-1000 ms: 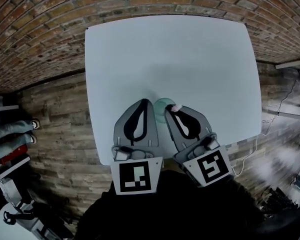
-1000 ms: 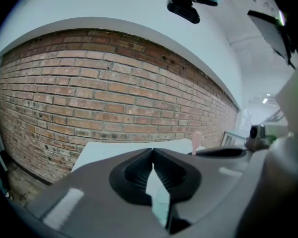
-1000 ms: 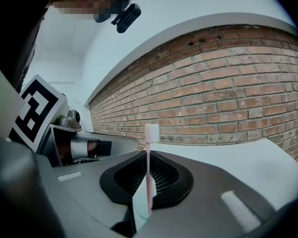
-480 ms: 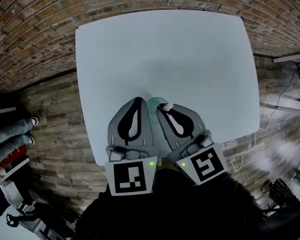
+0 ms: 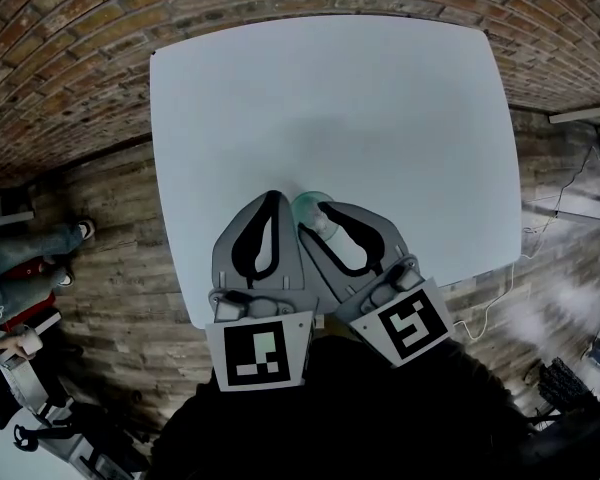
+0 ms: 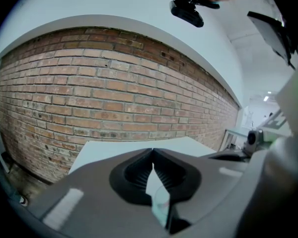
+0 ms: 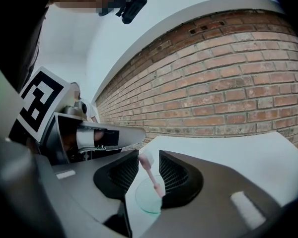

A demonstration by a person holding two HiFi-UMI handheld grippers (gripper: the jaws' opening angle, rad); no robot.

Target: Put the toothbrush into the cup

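Note:
A translucent green cup (image 5: 306, 204) stands on the white table (image 5: 380, 118) near its front edge, between the tips of my two grippers. The pink toothbrush (image 5: 328, 226) stands in the cup (image 7: 148, 198), its head (image 7: 146, 158) leaning up out of the rim. My right gripper (image 5: 322, 218) has just been opening. Its jaws are now spread either side of the toothbrush and do not press on it (image 7: 149, 156). My left gripper (image 5: 272, 196) sits just left of the cup with its tips touching (image 6: 152, 151). A sliver of the cup's rim (image 6: 161, 205) shows through its gap.
A brick wall (image 6: 114, 98) rises beyond the table's far edge. Wooden floor surrounds the table. A person's legs and shoes (image 5: 65, 243) are at the far left. A cable (image 5: 495, 303) trails off the table's right front corner.
The right gripper's jaws have spread apart, and the toothbrush that was pinched between them now stands free in the cup. The left gripper has stayed put.

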